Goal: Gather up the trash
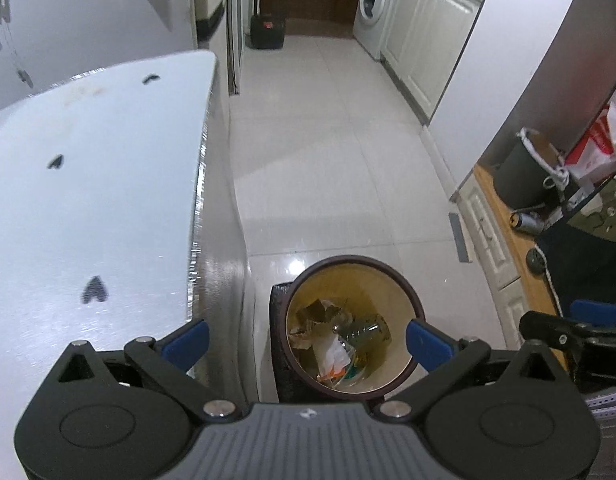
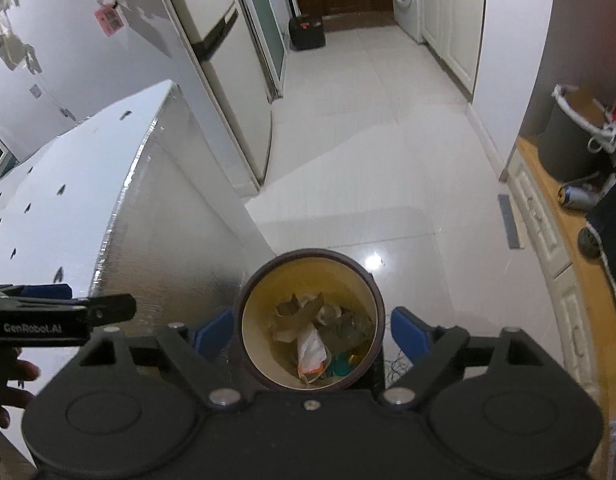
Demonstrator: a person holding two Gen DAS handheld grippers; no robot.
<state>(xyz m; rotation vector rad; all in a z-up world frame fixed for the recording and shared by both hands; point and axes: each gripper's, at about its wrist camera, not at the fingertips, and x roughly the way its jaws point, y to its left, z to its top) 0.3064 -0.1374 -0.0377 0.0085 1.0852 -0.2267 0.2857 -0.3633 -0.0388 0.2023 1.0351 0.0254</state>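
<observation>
White floor tiles stretch away ahead of my two grippers, running down a narrow kitchen passage to a washing machine at the far end. A tall fridge stands ahead and to the left of my right gripper. Closer in, off to the left of both tools, sits a big white table with small dark heart marks on its top and a silvery, textured side panel. To the right runs a wooden counter carrying a dark grey bucket and a small can lying on its side.

Directly below and just ahead of both tools stands the round trash bin, dark-rimmed with a yellowish inner wall. From my left gripper it lies between the blue fingertips, nearer the right one; from my right gripper it fills the gap between the fingertips. Inside it lies the trash: crumpled brown paper, a clear plastic bottle, a white wrapper with an orange edge, and a bit of teal.

Both my grippers are spread wide and carry nothing. My left gripper also shows in the right view, level beside me at the left edge, with my fingers under it.
</observation>
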